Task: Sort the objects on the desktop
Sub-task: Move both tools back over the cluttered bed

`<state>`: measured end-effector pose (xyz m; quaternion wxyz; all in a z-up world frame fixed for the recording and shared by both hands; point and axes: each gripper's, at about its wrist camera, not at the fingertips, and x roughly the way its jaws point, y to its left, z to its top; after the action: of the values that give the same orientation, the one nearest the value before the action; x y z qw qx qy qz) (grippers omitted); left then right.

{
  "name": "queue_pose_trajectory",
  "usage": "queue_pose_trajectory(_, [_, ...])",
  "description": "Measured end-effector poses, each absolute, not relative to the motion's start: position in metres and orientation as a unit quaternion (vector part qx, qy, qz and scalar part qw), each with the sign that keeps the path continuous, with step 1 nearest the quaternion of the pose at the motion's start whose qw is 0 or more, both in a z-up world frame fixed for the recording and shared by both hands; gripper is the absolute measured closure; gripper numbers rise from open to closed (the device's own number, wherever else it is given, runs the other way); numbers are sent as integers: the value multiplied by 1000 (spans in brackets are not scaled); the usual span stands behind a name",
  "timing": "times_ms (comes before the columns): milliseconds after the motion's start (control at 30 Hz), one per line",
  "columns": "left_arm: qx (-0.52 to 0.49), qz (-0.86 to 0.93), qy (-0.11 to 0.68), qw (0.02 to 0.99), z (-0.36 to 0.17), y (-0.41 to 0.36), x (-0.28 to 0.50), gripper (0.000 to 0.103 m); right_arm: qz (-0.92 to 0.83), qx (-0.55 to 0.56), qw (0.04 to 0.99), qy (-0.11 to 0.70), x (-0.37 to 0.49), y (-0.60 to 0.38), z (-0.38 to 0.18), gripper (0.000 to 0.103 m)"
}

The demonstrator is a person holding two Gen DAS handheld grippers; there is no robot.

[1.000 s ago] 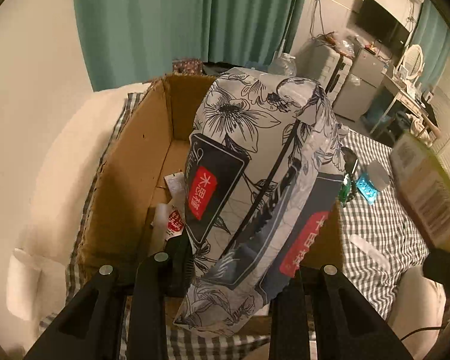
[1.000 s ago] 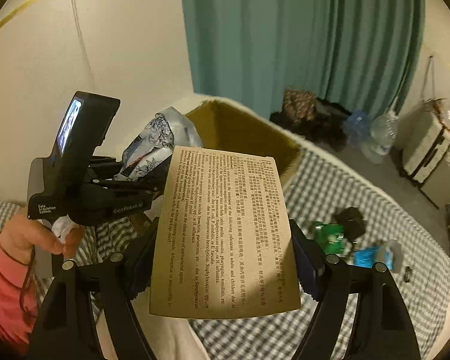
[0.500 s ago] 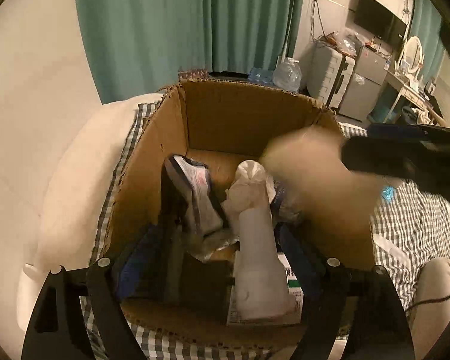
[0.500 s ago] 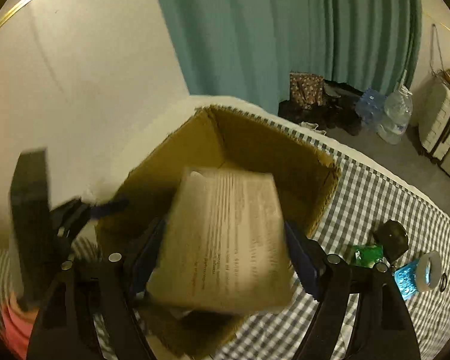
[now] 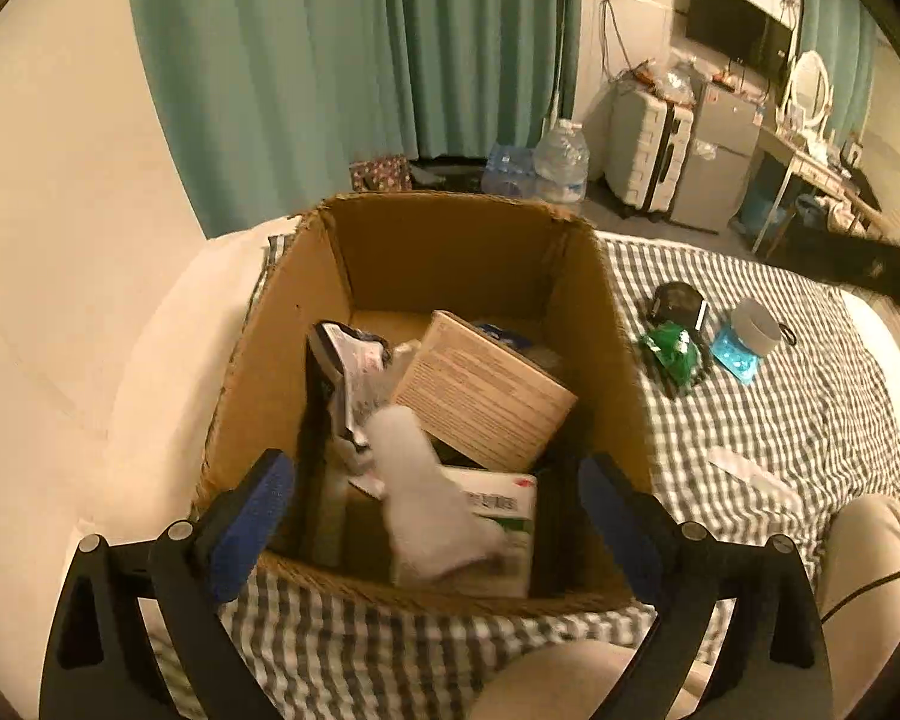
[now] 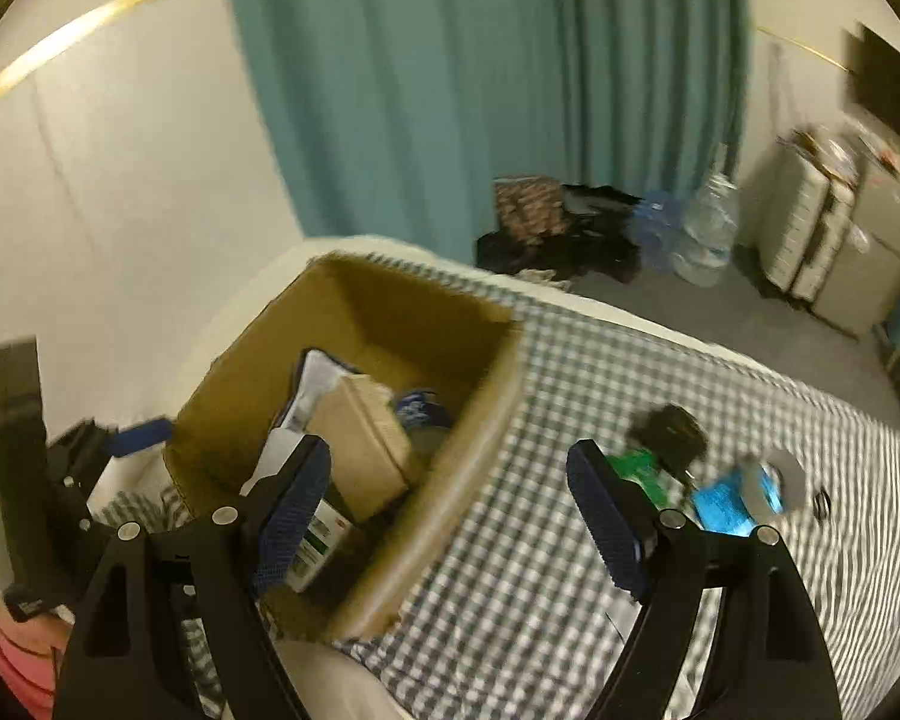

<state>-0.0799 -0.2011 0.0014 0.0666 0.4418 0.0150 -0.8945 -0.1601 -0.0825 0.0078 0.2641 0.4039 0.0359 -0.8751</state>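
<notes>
A cardboard box (image 5: 450, 240) stands on the checked cloth, also in the right wrist view (image 6: 354, 300). In it lie the flowered packet (image 5: 345, 372), the brown printed box (image 5: 486, 396) (image 6: 360, 444), a white bottle (image 5: 426, 498) and a white-green carton (image 5: 510, 504). My left gripper (image 5: 438, 516) is open and empty over the box's near edge. My right gripper (image 6: 450, 510) is open and empty over the box's right wall. A green packet (image 5: 675, 351) (image 6: 639, 471), a dark round object (image 5: 675, 300) and a blue bottle with a grey cap (image 5: 744, 342) (image 6: 744, 492) lie on the cloth to the right.
A flat white item (image 5: 750, 471) lies on the cloth (image 5: 780, 408) at the right. Teal curtains (image 5: 360, 60) hang behind the box. Water bottles (image 5: 558, 162), a suitcase (image 5: 645, 156) and bags stand on the floor beyond. A wall is at the left.
My left gripper has let go of the flowered packet and my right gripper has let go of the brown printed box. Both now lie in the cardboard box and both grippers have opened.
</notes>
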Motion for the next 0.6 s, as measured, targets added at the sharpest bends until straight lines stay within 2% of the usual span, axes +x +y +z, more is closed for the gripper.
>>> queue_pose_trajectory(200, [401, -913, 17, 68, 32, -136, -68, 0, -909, 352, 223, -8, -136, -3, 49, 19])
queue_pose_trajectory(300, [383, -922, 35, 37, 39, -97, -67, 0, -931, 310, 193, -5, -119, 34, 60, 10])
queue_pose_trajectory(367, [379, -924, 46, 22, 36, -78, -69, 0, -940, 296, 167, -6, -110, 58, 57, 0])
queue_pose_trajectory(600, [418, -906, 60, 18, -7, -15, -101, 0, -943, 313, 95, -59, -108, 154, 3, 0])
